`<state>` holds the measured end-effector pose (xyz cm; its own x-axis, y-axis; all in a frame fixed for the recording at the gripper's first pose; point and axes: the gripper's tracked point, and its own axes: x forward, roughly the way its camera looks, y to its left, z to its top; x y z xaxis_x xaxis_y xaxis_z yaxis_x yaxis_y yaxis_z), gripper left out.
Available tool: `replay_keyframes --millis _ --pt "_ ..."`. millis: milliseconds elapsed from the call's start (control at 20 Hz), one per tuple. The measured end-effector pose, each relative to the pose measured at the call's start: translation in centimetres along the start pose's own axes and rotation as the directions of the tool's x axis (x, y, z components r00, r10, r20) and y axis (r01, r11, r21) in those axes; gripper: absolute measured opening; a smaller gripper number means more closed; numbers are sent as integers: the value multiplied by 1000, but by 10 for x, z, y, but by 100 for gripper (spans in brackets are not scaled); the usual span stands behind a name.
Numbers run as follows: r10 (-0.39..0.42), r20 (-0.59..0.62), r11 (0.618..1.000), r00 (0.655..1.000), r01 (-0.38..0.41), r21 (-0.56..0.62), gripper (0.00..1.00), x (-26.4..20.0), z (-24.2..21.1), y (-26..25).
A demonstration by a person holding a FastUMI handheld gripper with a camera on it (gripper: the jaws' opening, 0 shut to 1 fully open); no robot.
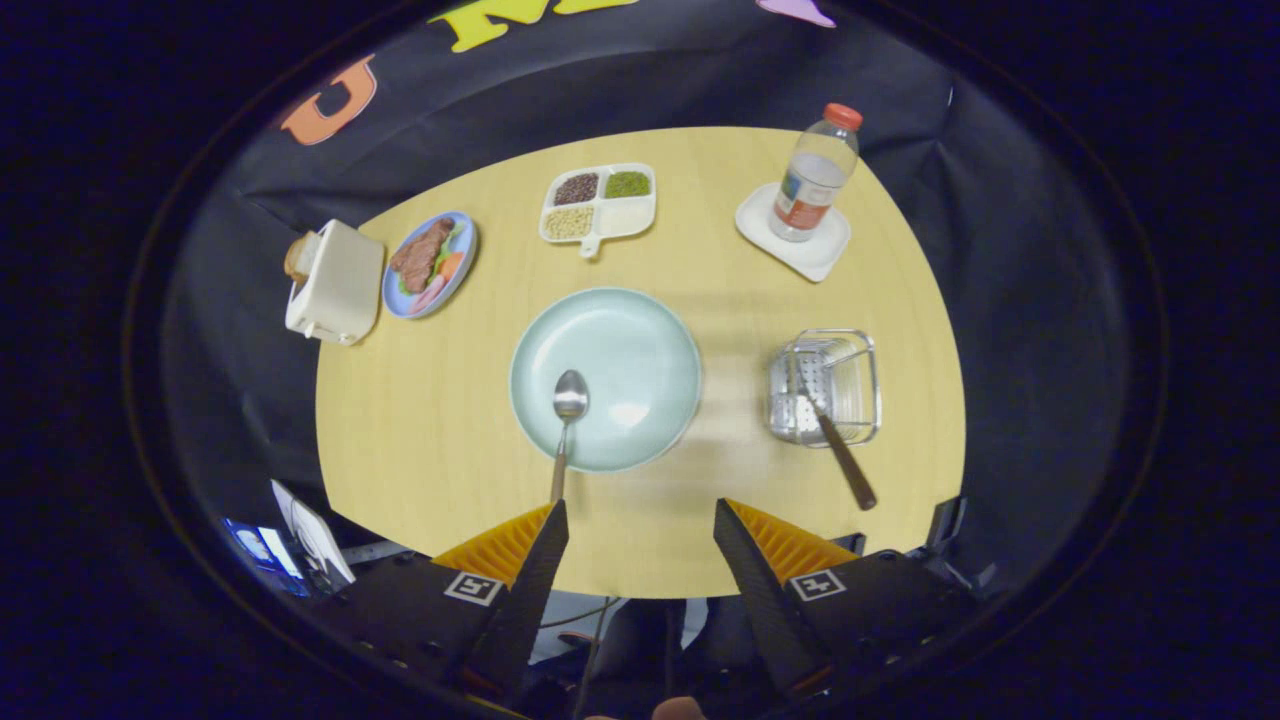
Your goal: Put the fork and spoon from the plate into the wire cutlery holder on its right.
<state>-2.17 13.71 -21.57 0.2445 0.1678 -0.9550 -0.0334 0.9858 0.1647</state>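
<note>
While the fork point(835, 440) is seen in the wire cutlery holder point(826, 388) at right, the spoon point(566, 420) is left on the central plate point(640, 350); the gripper point(640, 525) is held open, empty, below.

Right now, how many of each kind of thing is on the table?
Cutlery: 2, spoon, fork
Plates and trays: 4, big plate, food plate, divided tray, coaster
Bottle: 1
Toaster: 1
Wire holder: 1
Total: 9
The gripper is open, holding nothing.

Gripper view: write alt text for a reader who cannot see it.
The open tool hovers over a wooden table, empty, just short of a spoon lying on a pale plate. Right of the plate, a fork leans in the wire cutlery holder.
</note>
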Motion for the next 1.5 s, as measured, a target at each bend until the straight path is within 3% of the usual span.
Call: replay_keyframes --millis 300,650,750,850,1000,1050,1150,1250,1300,1500 --pt "16 -75 999 997 -13 33 89 63 -32 51" --pt "-32 -87 998 996 36 46 89 122 -38 68" --pt "-50 -91 997 995 56 58 74 133 -39 66" --pt "-46 -102 996 994 53 74 69 143 -40 67" --pt "-73 -104 994 992 81 77 28 150 -37 62" --pt "-77 -107 994 991 84 67 26 155 -37 62" --pt "-82 -109 995 991 88 51 10 151 -36 62" --pt "-86 -101 995 991 90 36 9 154 -35 59" --pt "-91 -98 995 991 94 25 1 151 -33 59" --pt "-89 -67 996 994 90 13 1 133 -27 50"
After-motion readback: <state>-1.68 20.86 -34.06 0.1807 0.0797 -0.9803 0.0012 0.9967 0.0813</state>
